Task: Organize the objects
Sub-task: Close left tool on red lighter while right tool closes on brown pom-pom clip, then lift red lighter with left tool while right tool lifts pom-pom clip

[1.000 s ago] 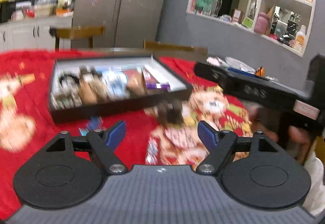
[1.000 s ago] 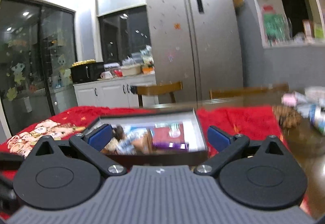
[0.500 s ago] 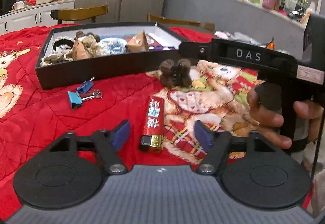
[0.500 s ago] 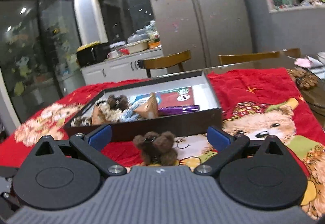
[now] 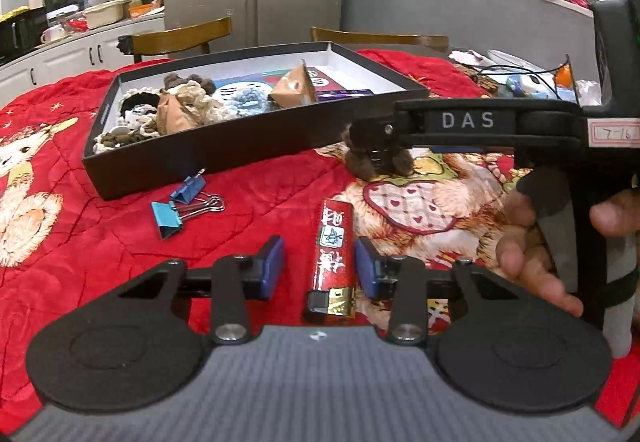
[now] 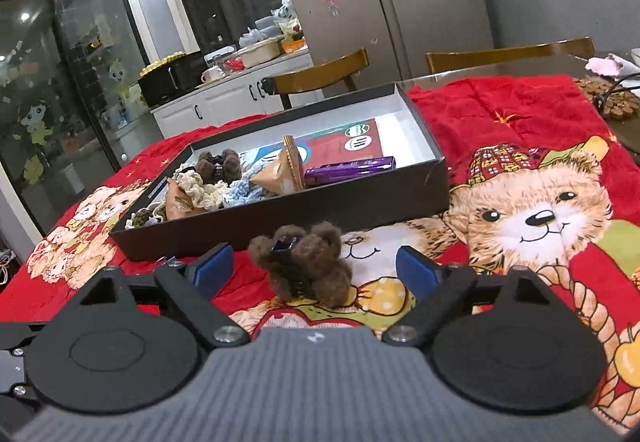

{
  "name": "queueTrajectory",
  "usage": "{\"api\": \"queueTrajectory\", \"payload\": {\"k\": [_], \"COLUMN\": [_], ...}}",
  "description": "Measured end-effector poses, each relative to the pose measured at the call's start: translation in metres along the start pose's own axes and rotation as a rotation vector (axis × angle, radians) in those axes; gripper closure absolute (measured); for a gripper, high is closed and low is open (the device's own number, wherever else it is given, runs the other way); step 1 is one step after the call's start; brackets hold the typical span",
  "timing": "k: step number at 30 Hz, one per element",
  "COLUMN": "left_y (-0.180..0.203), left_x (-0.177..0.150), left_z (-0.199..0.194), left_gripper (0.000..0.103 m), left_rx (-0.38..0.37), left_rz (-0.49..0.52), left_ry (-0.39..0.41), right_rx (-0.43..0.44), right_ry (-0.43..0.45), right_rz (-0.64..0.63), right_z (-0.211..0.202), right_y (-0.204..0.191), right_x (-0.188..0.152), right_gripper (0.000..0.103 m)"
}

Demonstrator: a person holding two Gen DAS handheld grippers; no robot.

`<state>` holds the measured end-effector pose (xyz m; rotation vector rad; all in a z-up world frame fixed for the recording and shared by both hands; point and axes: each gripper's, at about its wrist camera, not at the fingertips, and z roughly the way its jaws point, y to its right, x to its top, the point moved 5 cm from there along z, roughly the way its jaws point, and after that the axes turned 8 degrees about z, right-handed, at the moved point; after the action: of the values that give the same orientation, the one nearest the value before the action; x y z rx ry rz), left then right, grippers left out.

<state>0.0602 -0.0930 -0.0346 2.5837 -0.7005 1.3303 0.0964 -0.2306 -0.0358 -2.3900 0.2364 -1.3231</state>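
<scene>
A red lighter (image 5: pixel 333 242) lies on the red blanket between the fingers of my open left gripper (image 5: pixel 319 265); the right pad is close to it, the left pad apart. A brown fuzzy hair clip (image 6: pixel 306 262) sits on the blanket between the fingers of my open right gripper (image 6: pixel 310 268), not touched. It also shows in the left wrist view (image 5: pixel 376 159), under the right gripper's body (image 5: pixel 472 123). A black box (image 5: pixel 208 157) with hair ties, a paper packet and a purple bar stands behind; it shows in the right wrist view (image 6: pixel 280 219) too.
Two blue binder clips (image 5: pixel 180 201) lie on the blanket in front of the box. Wooden chairs (image 6: pixel 324 75) stand at the table's far edge. Cables and small items (image 5: pixel 532 79) clutter the far right. A trivet (image 6: pixel 606 97) lies on bare table.
Both grippers have come down and forward toward the blanket. The left fingers have narrowed around the lighter. The right fingers now flank the brown hair clip.
</scene>
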Motion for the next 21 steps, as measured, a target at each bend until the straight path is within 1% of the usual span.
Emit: {"api": "queueTrajectory", "payload": {"k": [3,5,7,8,10,11,13,15,17,21], "left_y": [0.0,-0.002,-0.004,-0.005,-0.005,-0.005,-0.005,-0.007,-0.009,-0.012], "left_x": [0.0,0.0,-0.001,-0.001,-0.001,-0.001,-0.001,-0.002,-0.002,-0.003], "left_z": [0.0,0.0,0.0,0.0,-0.001,-0.001,-0.001,-0.002,-0.002,-0.004], "left_gripper": [0.064,0.07,0.075,0.075,0.075,0.075,0.075,0.075,0.075,0.075], "left_rx": [0.012,0.02,0.022,0.022,0.018,0.018,0.021,0.024,0.03,0.043], "left_rz": [0.0,-0.006,-0.016,-0.021,-0.028,-0.03,-0.035,-0.045,-0.059,-0.078], "left_ry": [0.003,0.004,0.005,0.007,0.009,0.01,0.012,0.014,0.015,0.018], "right_rx": [-0.002,-0.007,-0.003,0.0,-0.005,-0.006,-0.015,-0.027,-0.037,-0.054], "right_ry": [-0.013,-0.028,-0.032,-0.03,-0.032,-0.034,-0.035,-0.035,-0.035,-0.026], "right_rz": [0.028,0.068,0.101,0.1,0.088,0.084,0.079,0.078,0.078,0.05], "right_z": [0.002,0.005,0.006,0.006,0.007,0.007,0.008,0.008,0.009,0.006], "right_y": [0.004,0.01,0.015,0.015,0.013,0.013,0.012,0.012,0.012,0.009], "right_x": [0.0,0.002,0.002,0.002,0.001,0.001,0.001,0.001,0.001,0.0], "right_gripper": [0.014,0.016,0.018,0.02,0.026,0.031,0.037,0.046,0.05,0.065]}}
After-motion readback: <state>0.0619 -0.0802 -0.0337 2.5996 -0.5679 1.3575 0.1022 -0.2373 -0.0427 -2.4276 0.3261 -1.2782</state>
